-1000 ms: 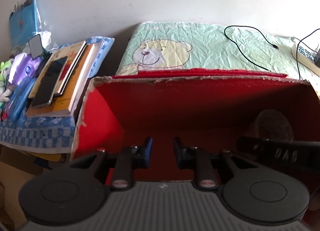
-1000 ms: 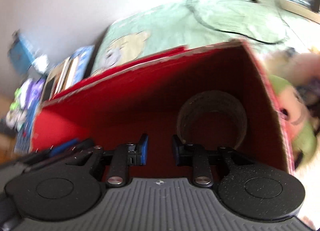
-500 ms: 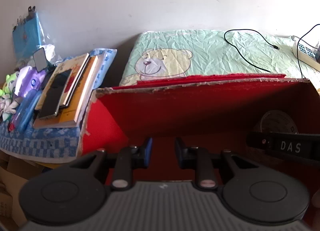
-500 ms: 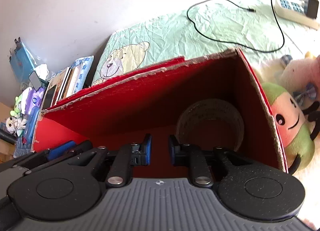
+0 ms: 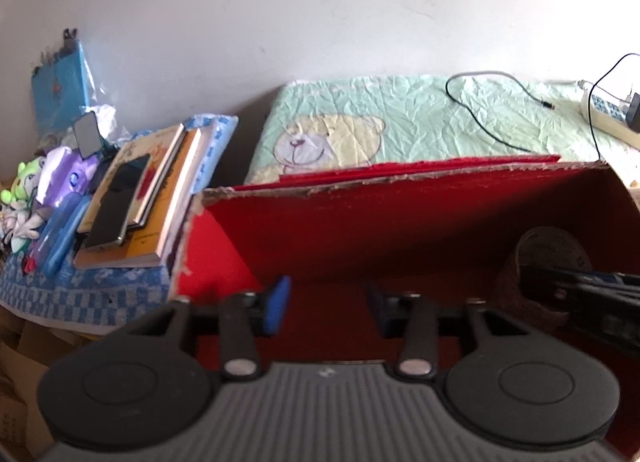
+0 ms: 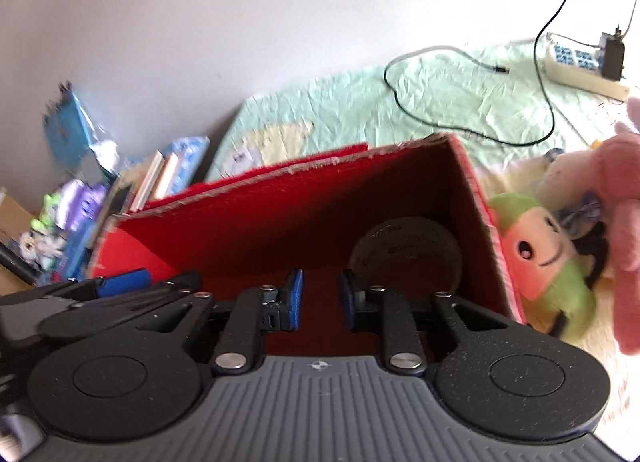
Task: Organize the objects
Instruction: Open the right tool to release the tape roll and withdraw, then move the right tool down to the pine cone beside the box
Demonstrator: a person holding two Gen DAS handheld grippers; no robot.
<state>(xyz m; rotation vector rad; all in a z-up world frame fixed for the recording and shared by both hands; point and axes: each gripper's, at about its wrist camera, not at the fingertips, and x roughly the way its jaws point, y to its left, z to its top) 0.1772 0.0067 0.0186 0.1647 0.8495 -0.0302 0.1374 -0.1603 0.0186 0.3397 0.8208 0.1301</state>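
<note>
A red cardboard box [image 5: 360, 222] [image 6: 280, 206] stands open on the bed. A roll of tape [image 5: 548, 250] [image 6: 404, 254] lies in its right corner. My left gripper [image 5: 326, 304] hovers over the box's near edge; its jaws are opening with nothing between them. My right gripper [image 6: 320, 300] hangs over the box beside the roll, jaws opening a little, nothing between them. In the left wrist view the right gripper [image 5: 592, 302] shows at the right edge. The left gripper's fingers [image 6: 124, 288] show at the left of the right wrist view.
Books with a phone on top [image 5: 136, 198] lie on a blue checked cloth [image 5: 80, 290] left of the box, beside small toys [image 5: 24, 198]. Plush toys [image 6: 548, 258] sit right of the box. A black cable [image 6: 472, 102] and power strip [image 6: 580, 66] lie on the bear-print sheet [image 5: 380, 126].
The left gripper's jaws have spread wide apart. The right gripper's jaws parted slightly, and its view swung so the plush toys show more at the right.
</note>
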